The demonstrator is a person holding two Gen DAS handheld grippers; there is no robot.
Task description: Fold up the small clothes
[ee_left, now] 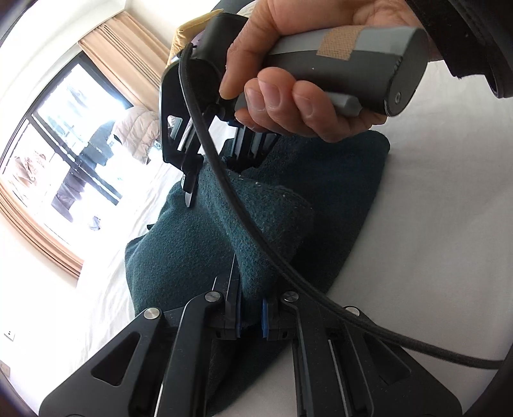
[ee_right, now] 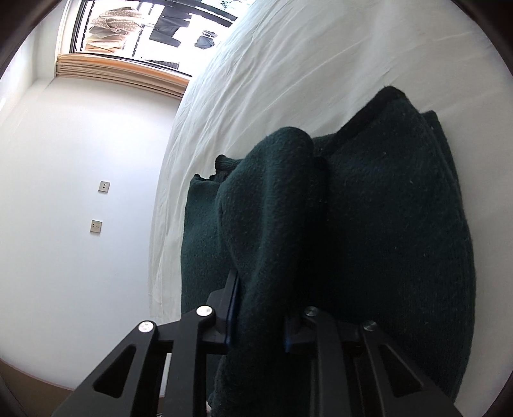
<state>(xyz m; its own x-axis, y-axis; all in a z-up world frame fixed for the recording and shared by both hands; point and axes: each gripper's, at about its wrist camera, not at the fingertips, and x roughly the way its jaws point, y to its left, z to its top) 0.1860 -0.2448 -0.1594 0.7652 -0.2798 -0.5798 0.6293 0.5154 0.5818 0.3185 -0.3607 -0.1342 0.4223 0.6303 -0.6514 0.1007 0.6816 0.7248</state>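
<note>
1. One dark green knitted garment (ee_left: 198, 243) on one white sheet (ee_left: 433, 224);
2. Two grippers: left gripper (ee_left: 250, 320); right gripper (ee_right: 256, 330);
3. One hand (ee_left: 288, 80); one black cable (ee_left: 243, 224);
4. Two wall plates (ee_right: 104, 186); one window (ee_right: 154, 29).

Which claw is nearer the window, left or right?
Right. In the left wrist view the right claw grips the dark green garment on its window side; the left claw clamps the same fold on the near side.

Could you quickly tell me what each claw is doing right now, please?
Left claw: shut on the dark green garment.
Right claw: shut on the same garment.
</note>
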